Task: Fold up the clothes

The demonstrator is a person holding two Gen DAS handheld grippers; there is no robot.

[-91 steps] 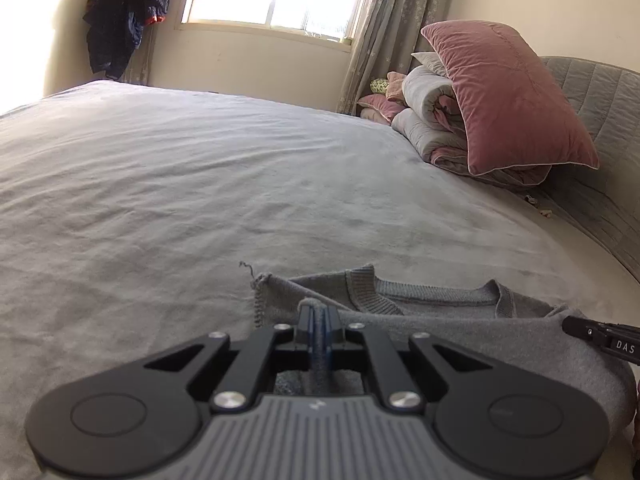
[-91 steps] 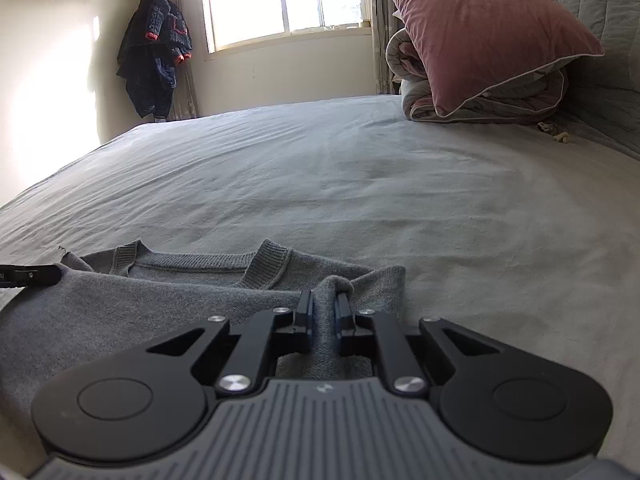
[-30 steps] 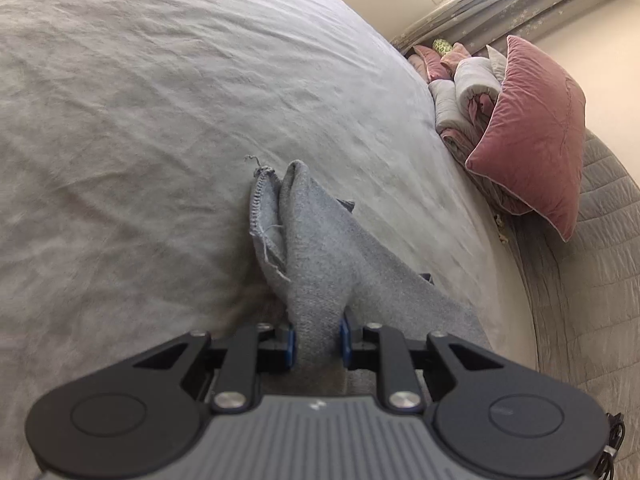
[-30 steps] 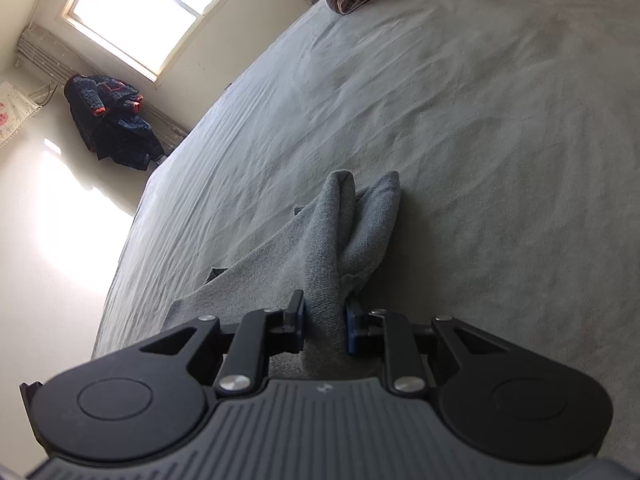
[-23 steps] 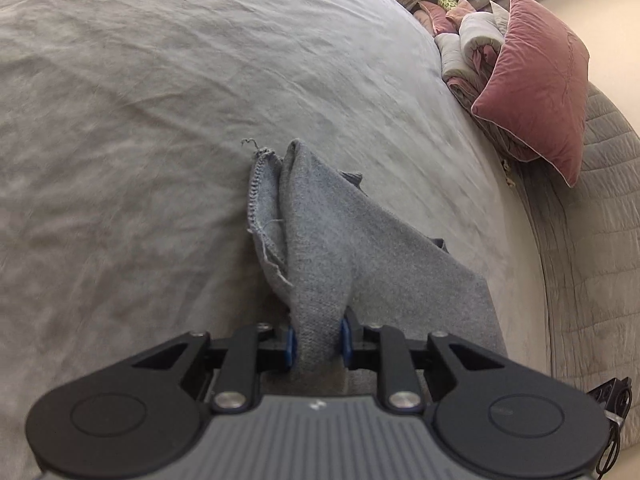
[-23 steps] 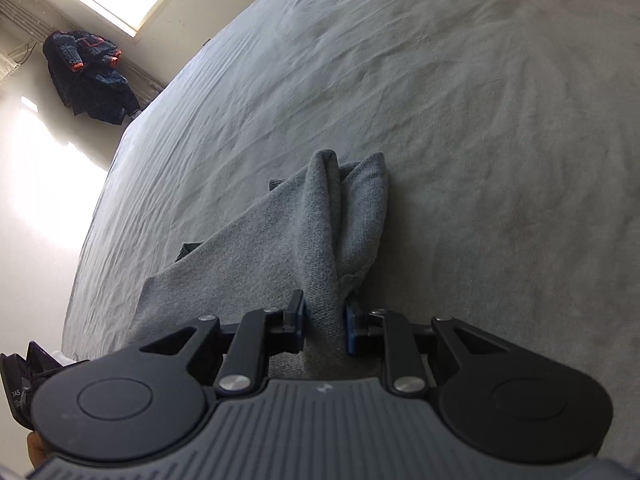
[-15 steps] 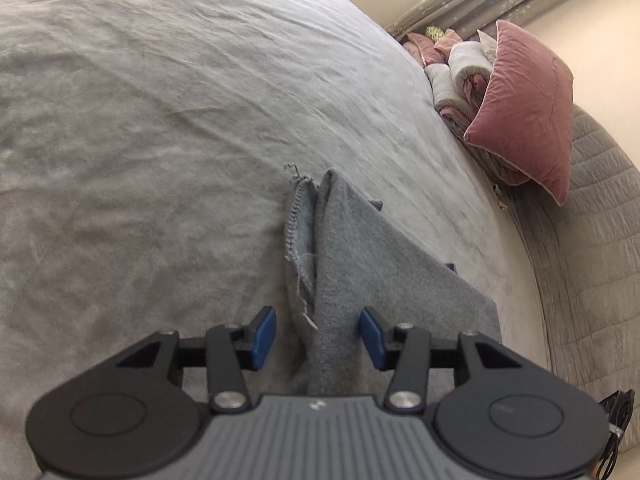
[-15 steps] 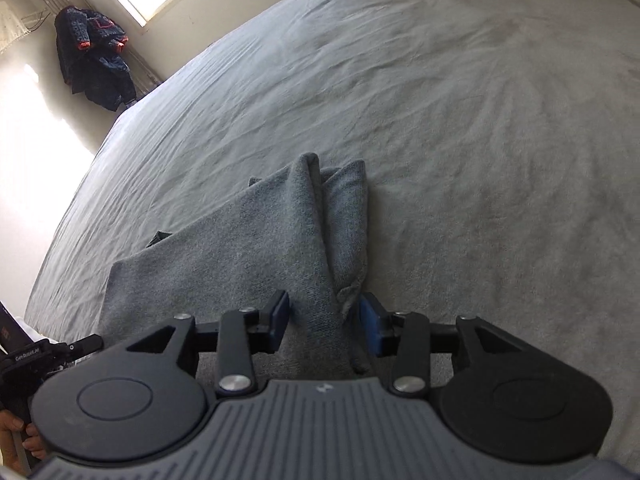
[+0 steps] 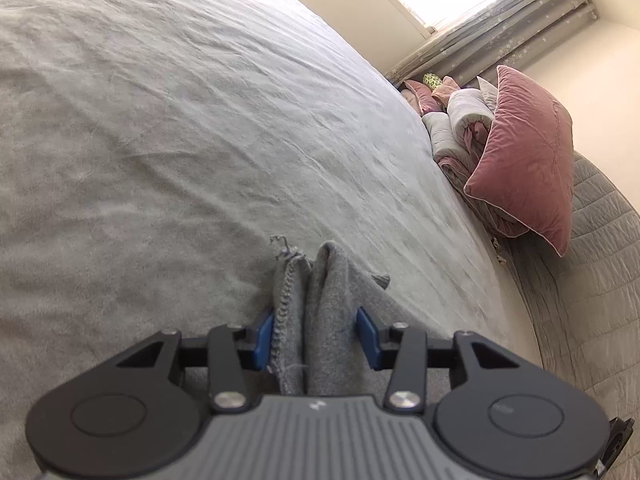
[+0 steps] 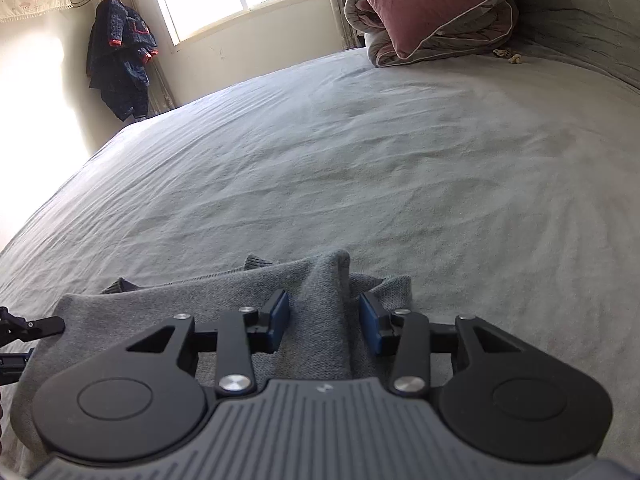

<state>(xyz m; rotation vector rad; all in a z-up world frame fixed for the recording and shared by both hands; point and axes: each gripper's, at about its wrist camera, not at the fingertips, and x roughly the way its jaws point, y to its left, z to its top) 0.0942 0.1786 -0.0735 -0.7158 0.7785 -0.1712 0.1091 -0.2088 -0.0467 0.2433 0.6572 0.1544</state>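
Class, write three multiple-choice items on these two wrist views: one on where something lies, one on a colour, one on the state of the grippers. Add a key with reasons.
1. Where does the grey sweater lie?
A. on the bed sheet
B. on a chair
C. on the floor

2. What colour is the pillow at the bed's head?
A. green
B. dusty pink
C. black

3. How are the left gripper and right gripper?
A. both shut
B. one shut
C. both open

Key: 1 A, it rests on the sheet. 2 B, pink velvet shows. 3 C, blue pads stand apart around loose fabric.
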